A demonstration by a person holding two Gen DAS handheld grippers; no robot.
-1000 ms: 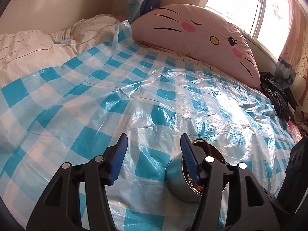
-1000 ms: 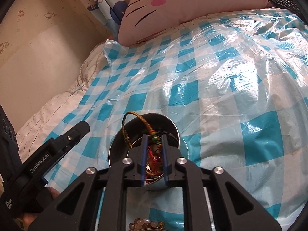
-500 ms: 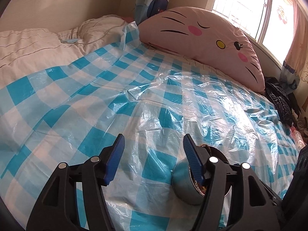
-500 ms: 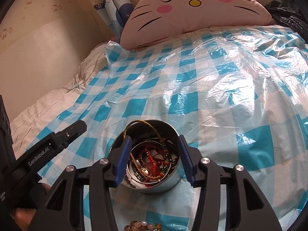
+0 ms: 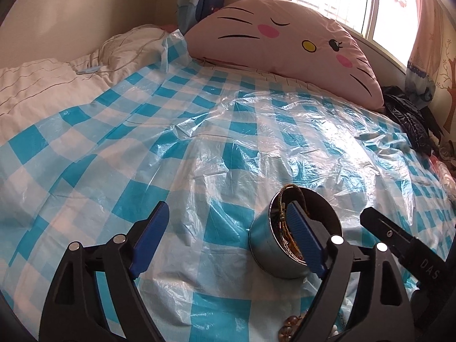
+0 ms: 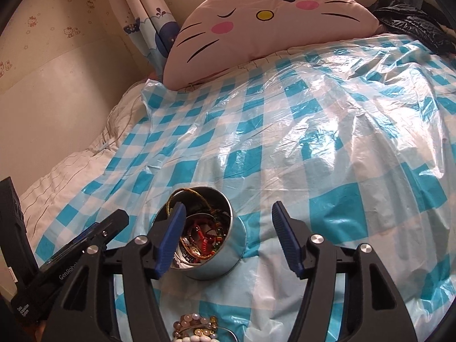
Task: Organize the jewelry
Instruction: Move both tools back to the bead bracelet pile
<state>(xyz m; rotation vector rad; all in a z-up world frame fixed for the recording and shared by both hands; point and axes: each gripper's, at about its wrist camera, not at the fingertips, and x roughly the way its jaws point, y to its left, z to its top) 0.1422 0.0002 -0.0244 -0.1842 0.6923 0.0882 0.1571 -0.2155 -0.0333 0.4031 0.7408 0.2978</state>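
opening, both tools empty | left tool (image 5: pixel 228 239) wide over bed cover (image 5: pixel 199 148) | right tool (image 6: pixel 226 239) spreading, left pad before tin (image 6: pixel 211 259) | tin of jewelry (image 6: pixel 203 242) upright on bed | bead bracelets (image 6: pixel 196 326) just before it

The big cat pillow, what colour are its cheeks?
The cat pillow has bright pink cheeks on a pale pink face, seen best in the right wrist view.
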